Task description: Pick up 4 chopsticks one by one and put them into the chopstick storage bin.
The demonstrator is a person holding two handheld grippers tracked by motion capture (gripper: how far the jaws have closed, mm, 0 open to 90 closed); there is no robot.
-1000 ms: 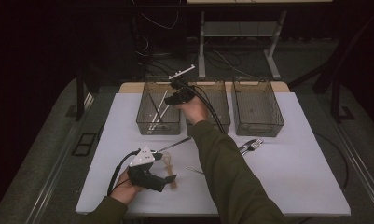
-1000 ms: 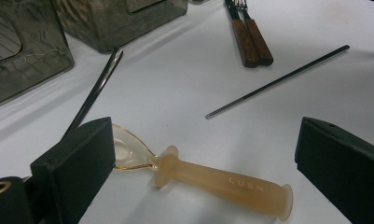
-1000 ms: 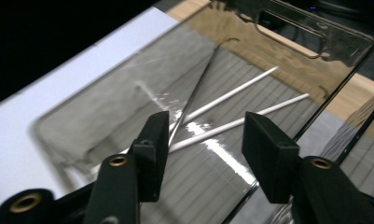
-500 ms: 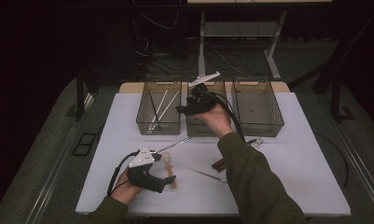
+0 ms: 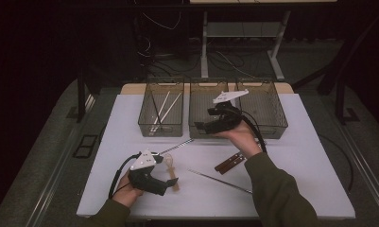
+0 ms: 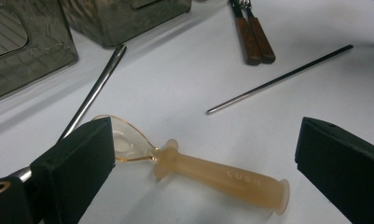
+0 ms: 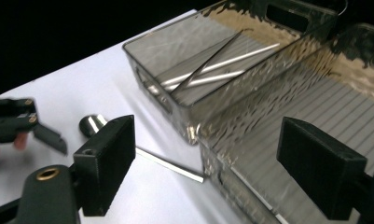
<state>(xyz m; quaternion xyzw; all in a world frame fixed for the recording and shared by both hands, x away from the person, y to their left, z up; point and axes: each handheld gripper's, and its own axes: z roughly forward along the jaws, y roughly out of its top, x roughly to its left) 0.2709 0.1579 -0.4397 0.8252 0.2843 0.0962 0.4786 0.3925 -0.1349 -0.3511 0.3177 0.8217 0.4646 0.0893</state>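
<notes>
Right gripper (image 5: 202, 126) swung from left basket (image 5: 161, 124) to middle basket (image 5: 199, 113), jaws just opening, empty, left gripper (image 5: 170, 182) wide open around spoon (image 6: 208, 169).

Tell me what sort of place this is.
Probably a lab or studio recording bench: a white table with three mesh baskets for sorting cutlery, dark curtained surroundings, and cables trailing over the floor behind.

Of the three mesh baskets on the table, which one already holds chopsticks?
The left basket, the one farthest toward the left gripper's side. Pale chopsticks lie in it; no chopsticks are visible in the middle basket or right basket.
</notes>
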